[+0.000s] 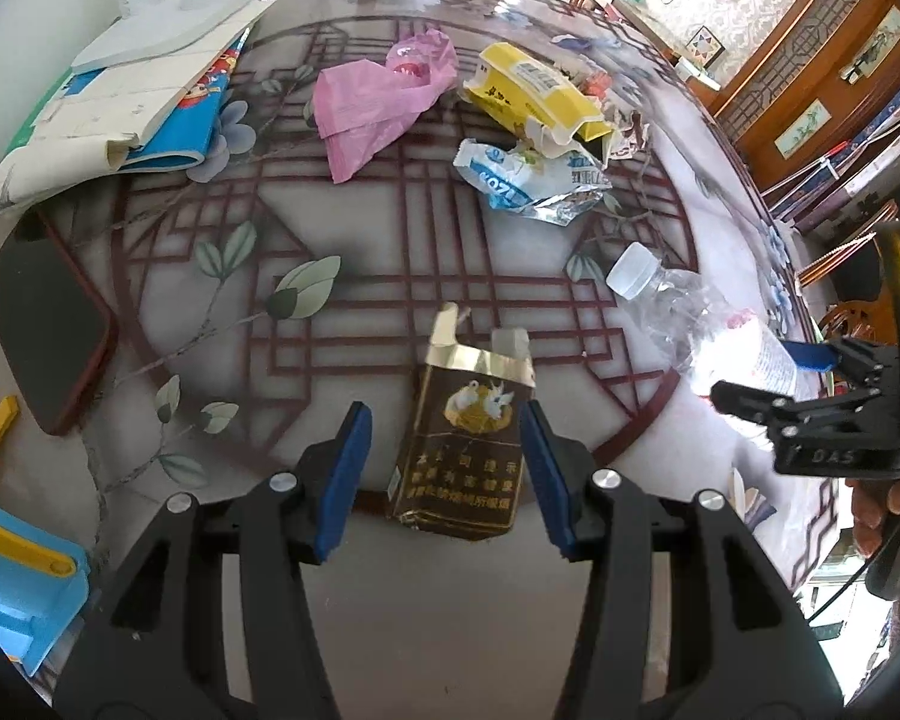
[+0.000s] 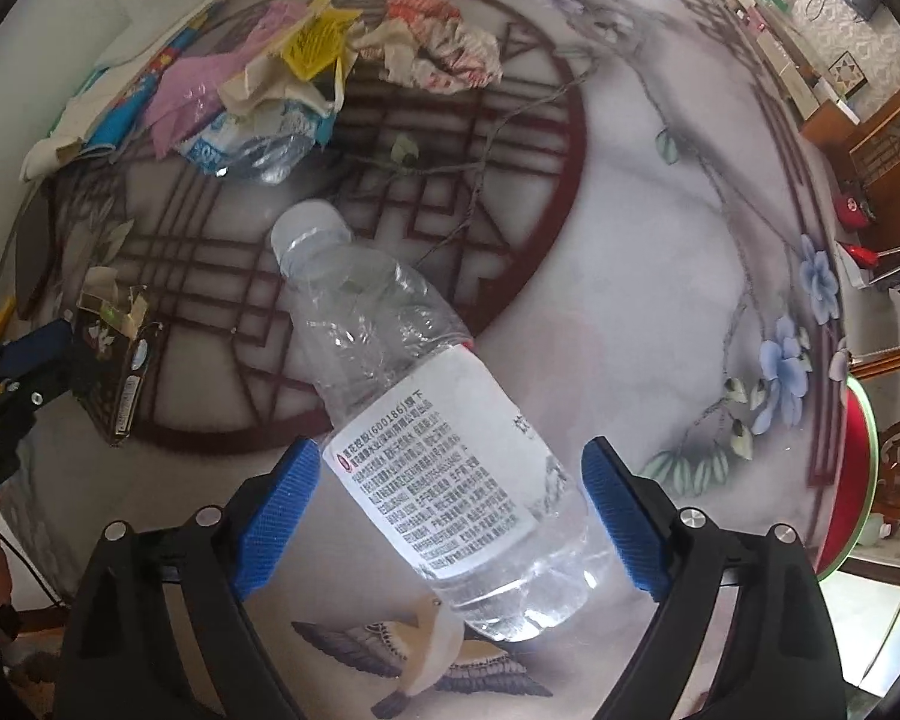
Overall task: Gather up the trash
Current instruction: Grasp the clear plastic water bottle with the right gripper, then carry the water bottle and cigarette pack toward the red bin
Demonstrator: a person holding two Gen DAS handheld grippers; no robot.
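Left gripper (image 1: 447,468) half-spread around a torn brown-and-gold cigarette pack (image 1: 459,456) lying on the patterned glass tabletop (image 1: 390,240); grip uncertain. Right gripper (image 2: 450,516) wide, straddling a clear plastic bottle (image 2: 426,408) lying flat, pads apart from it. Farther off: crumpled blue-white wrapper (image 1: 522,180), yellow carton (image 1: 534,96), pink plastic bag (image 1: 378,102).

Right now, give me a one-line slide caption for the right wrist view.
Right gripper straddles a lying plastic bottle with jaws open, above the patterned table; more litter waits beyond.
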